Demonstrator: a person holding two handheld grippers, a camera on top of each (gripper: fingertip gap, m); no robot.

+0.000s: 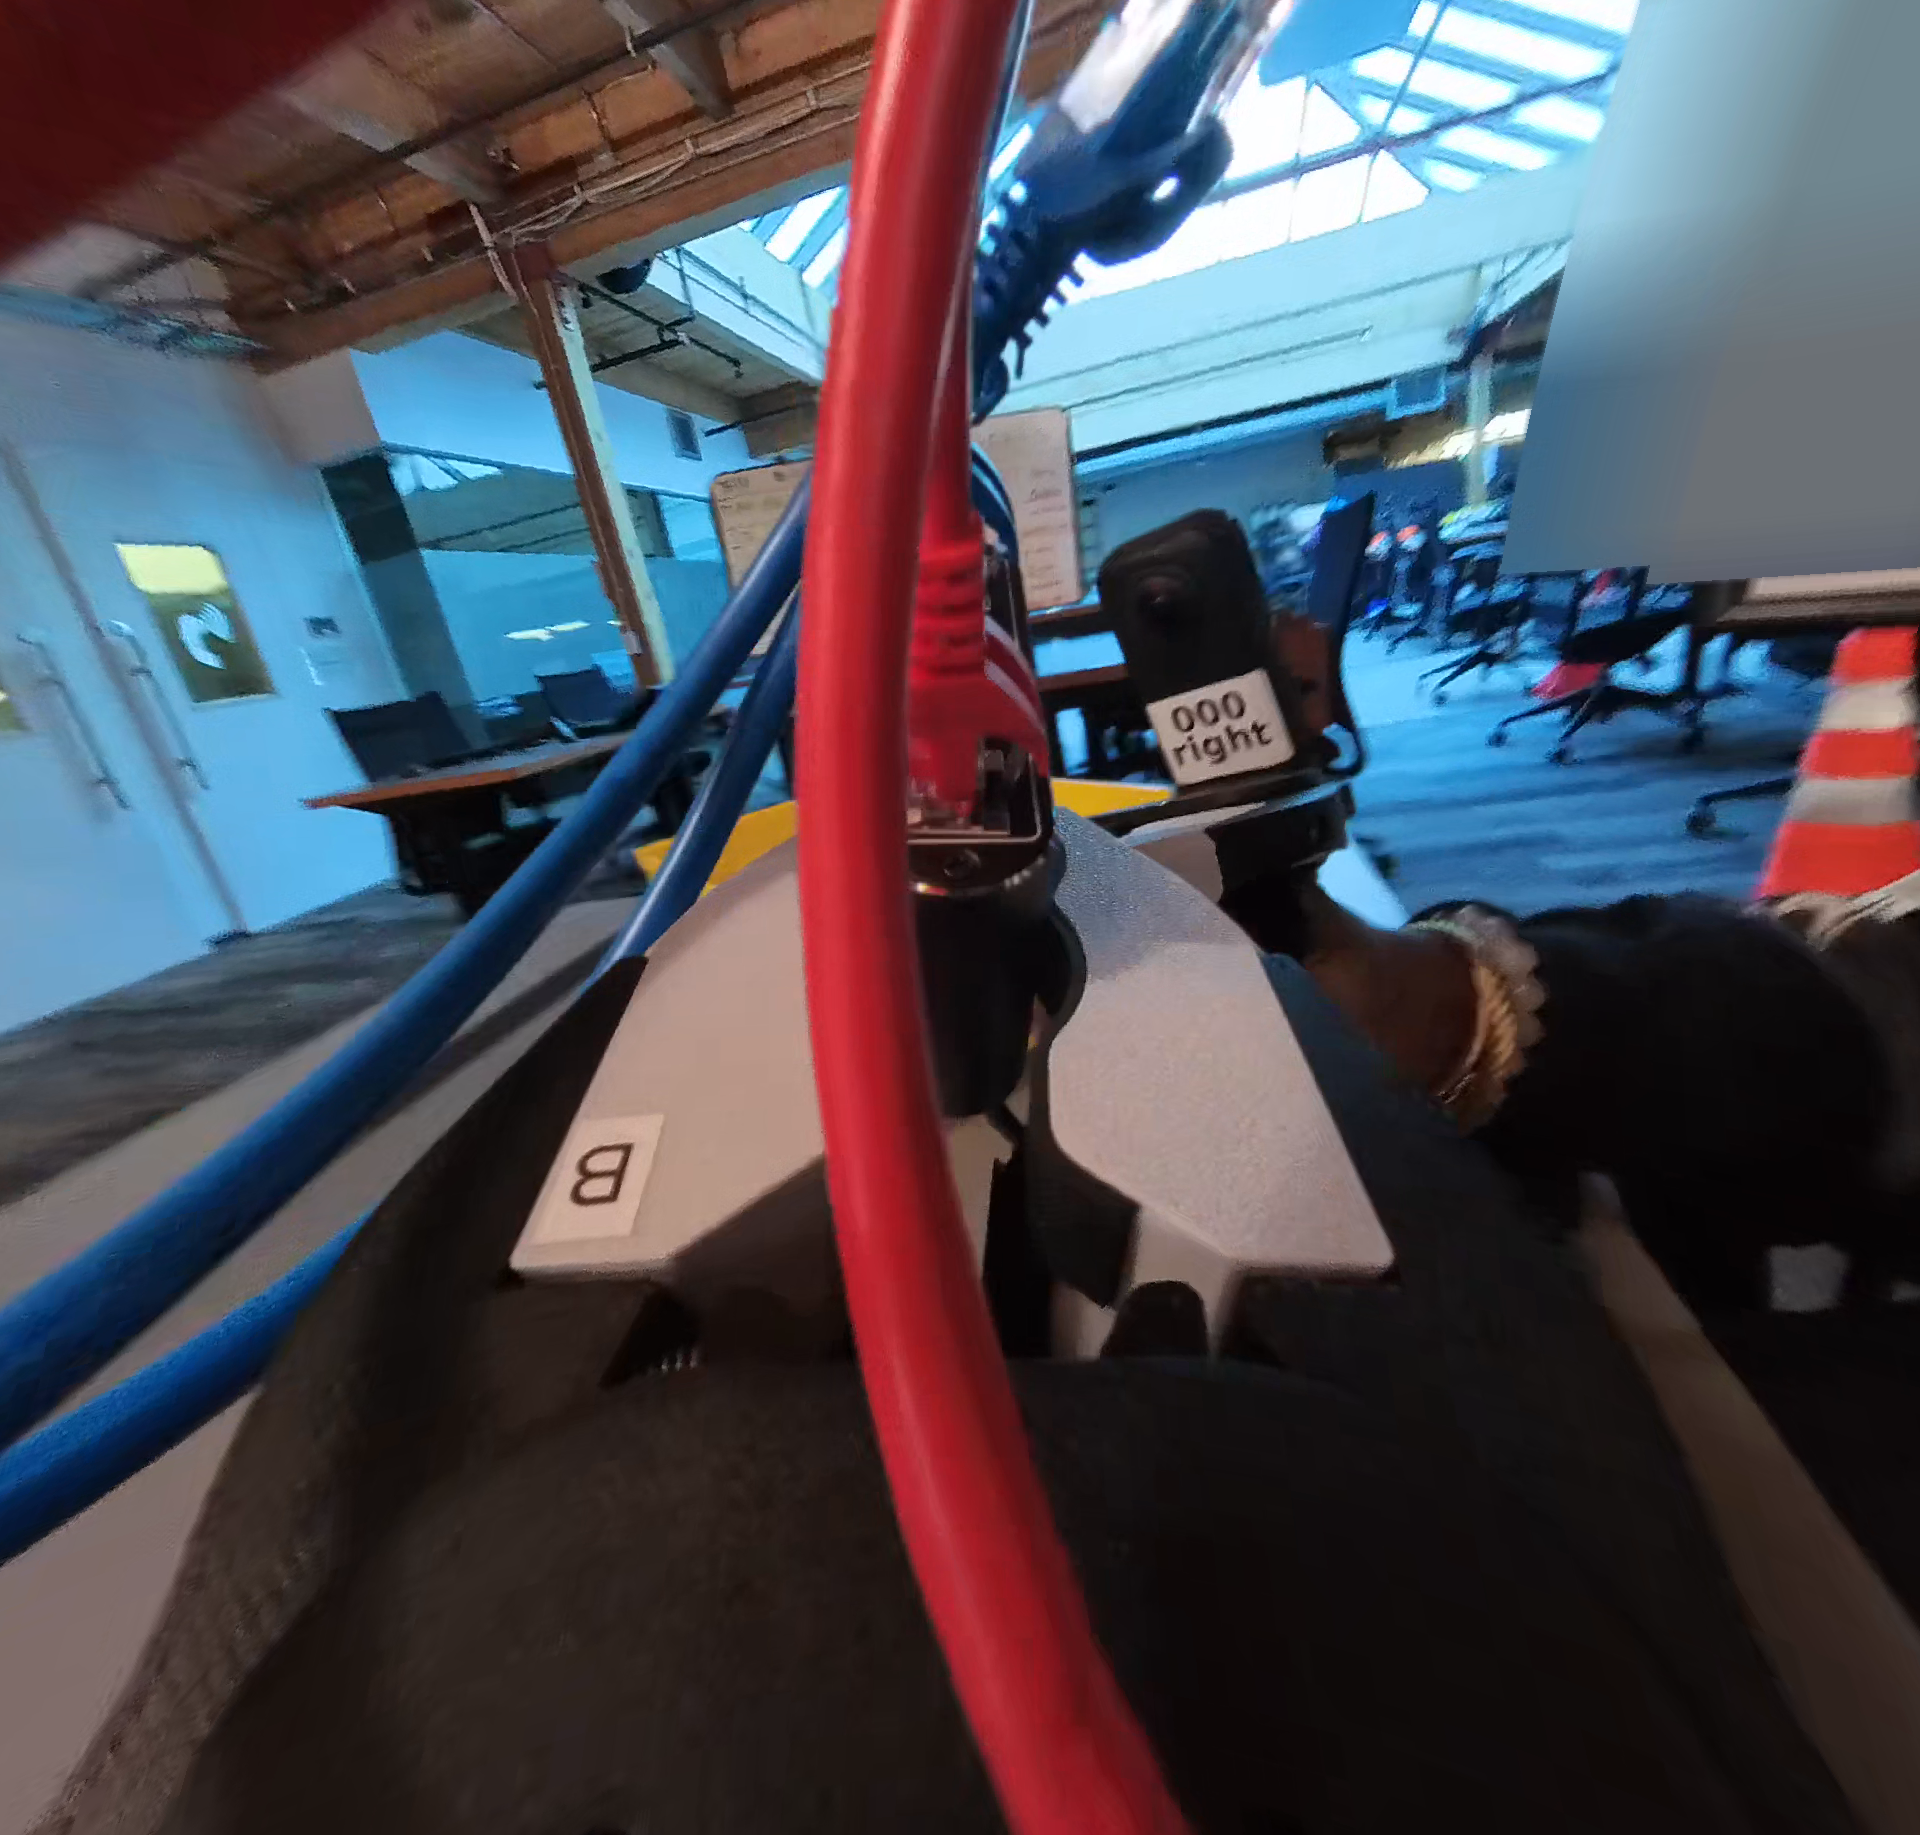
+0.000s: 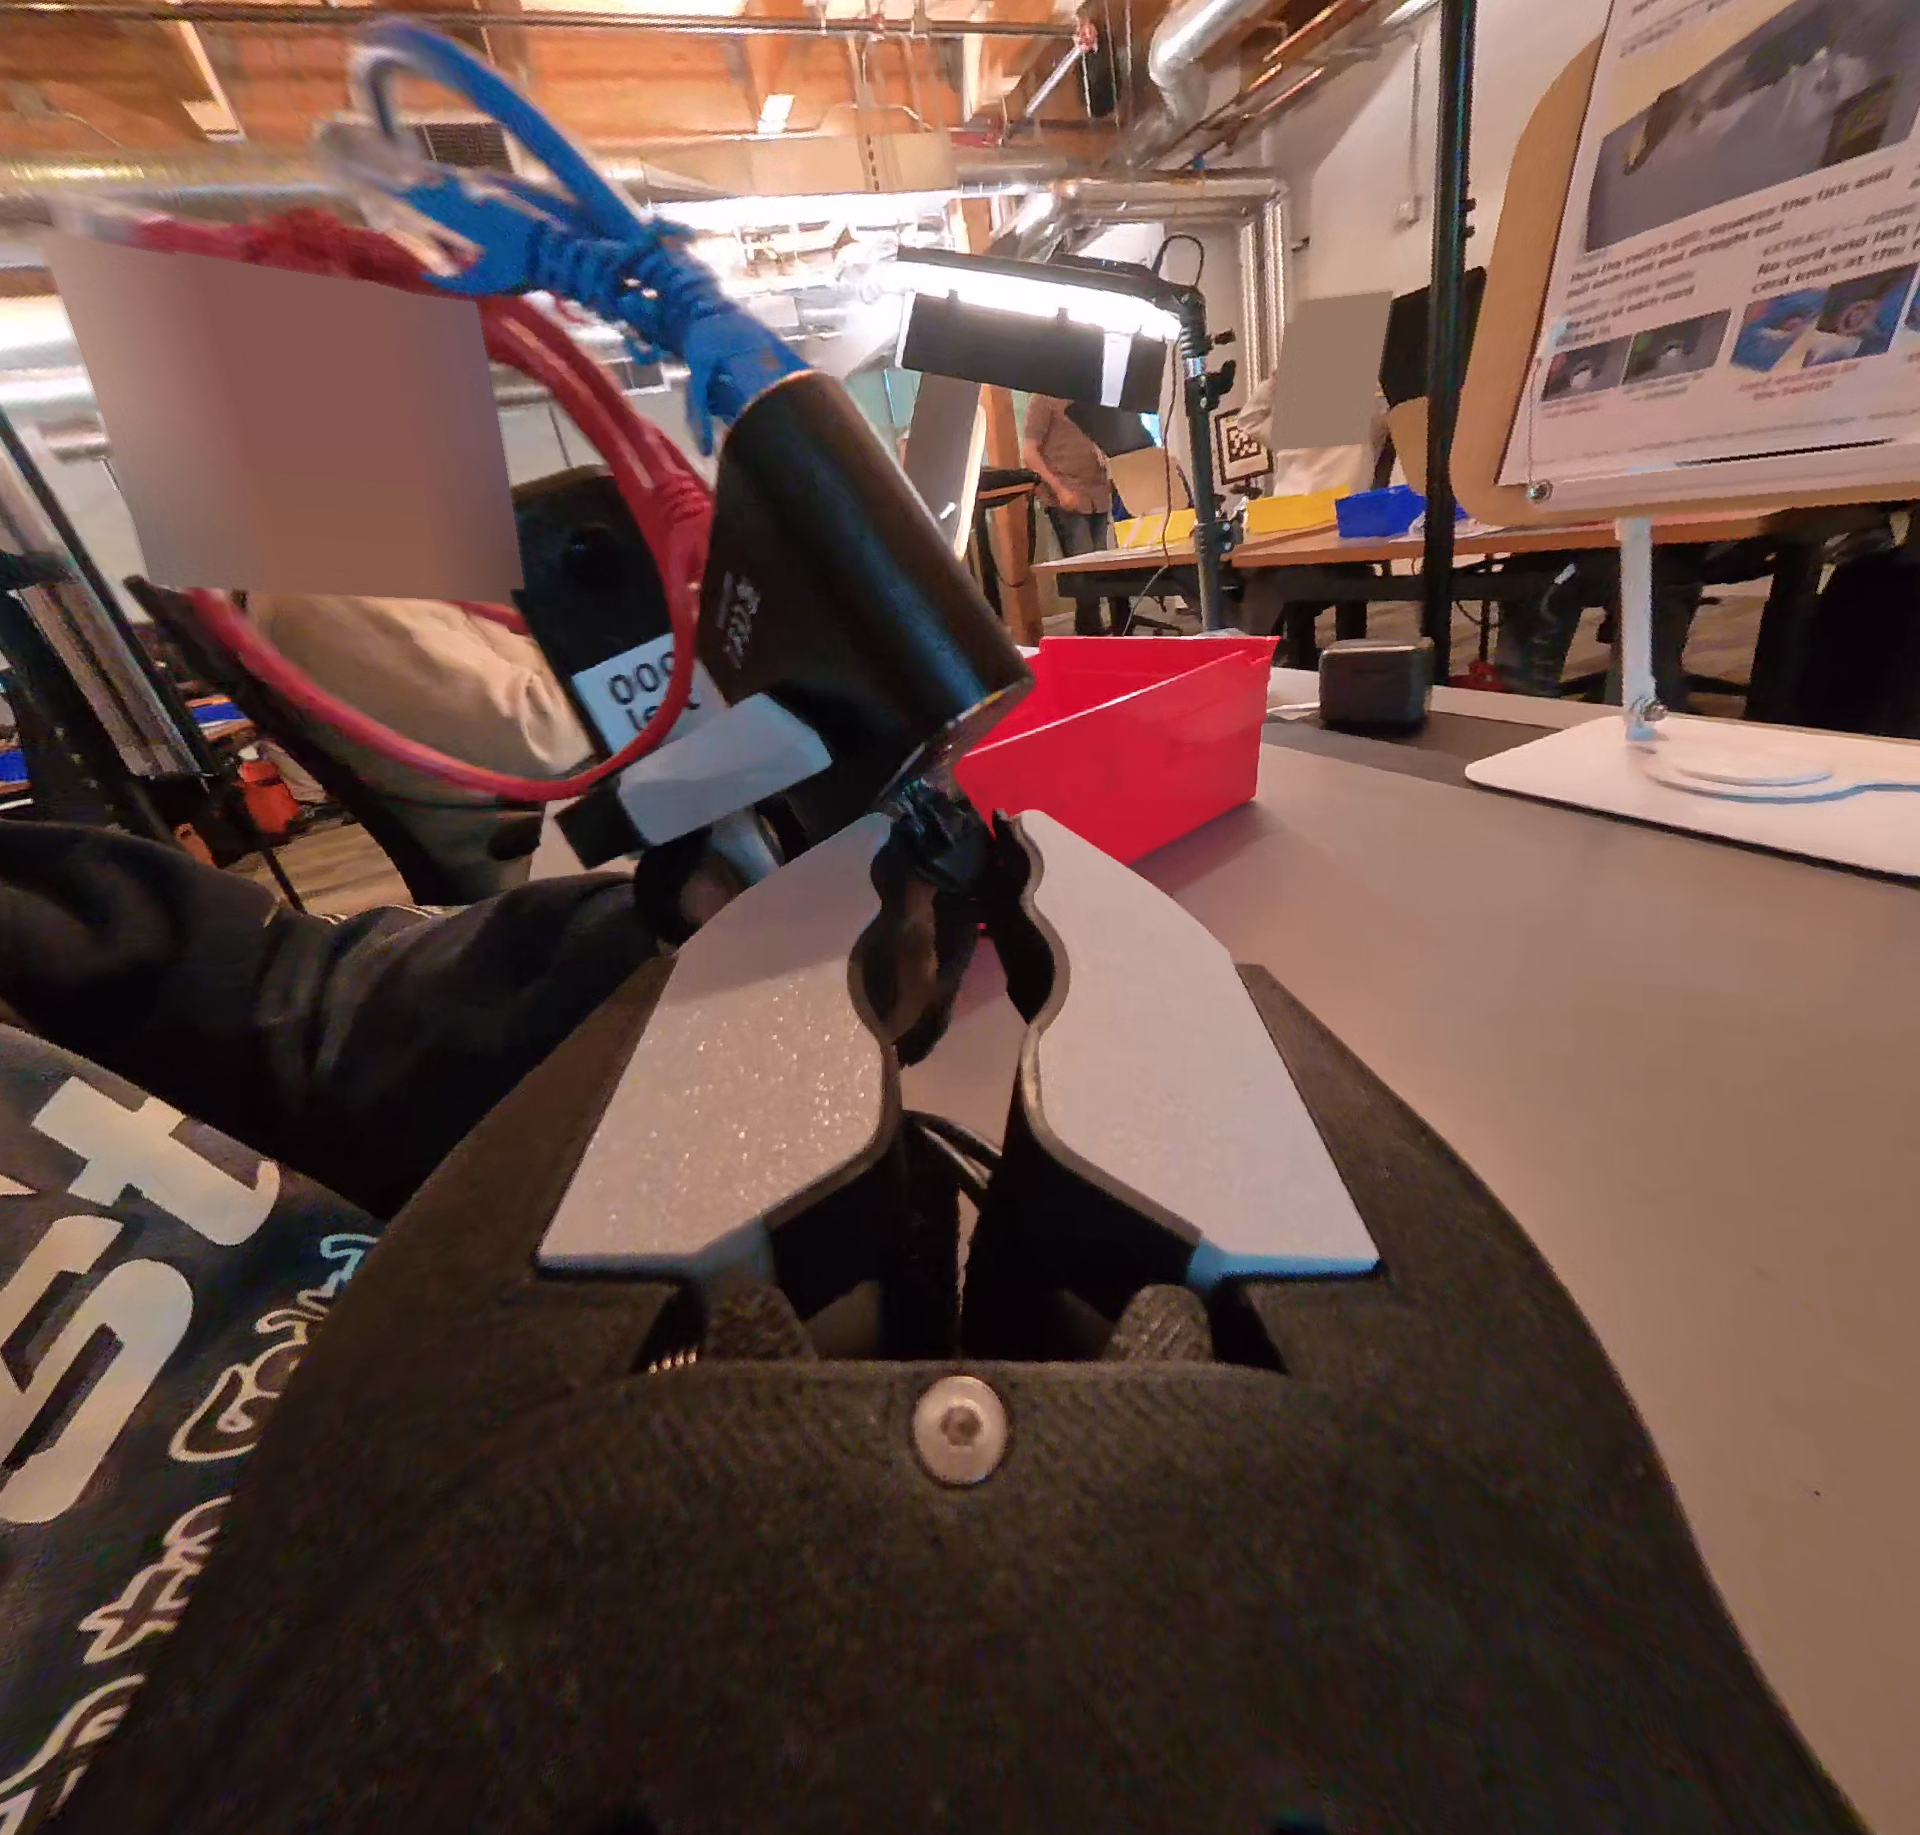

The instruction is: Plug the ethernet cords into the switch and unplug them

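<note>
A: What is largest in the right wrist view?
B: The grey table (image 2: 1558, 1006), from 3 o'clock down to 5; on it a red bin (image 2: 1132, 736) at 1 o'clock, and a white stand base (image 2: 1662, 788) at 2.
A: And the switch?
B: The black switch (image 2: 831, 580) is lifted, tilted, just above centre; the right gripper (image 2: 940, 912) pinches its lower end, jaws nearly together on it.
A: The left gripper?
B: The left gripper (image 1: 987, 954) clamps the switch (image 1: 977, 850) from its own side.
A: The cords?
B: A red ethernet cord (image 1: 883, 850) loops from 12 to 6 o'clock, its plug (image 1: 945, 705) seated in a port; blue ethernet cords (image 1: 416, 1037) run to 8 o'clock; a loose blue plug (image 1: 1122, 175) hangs at 1 o'clock.
</note>
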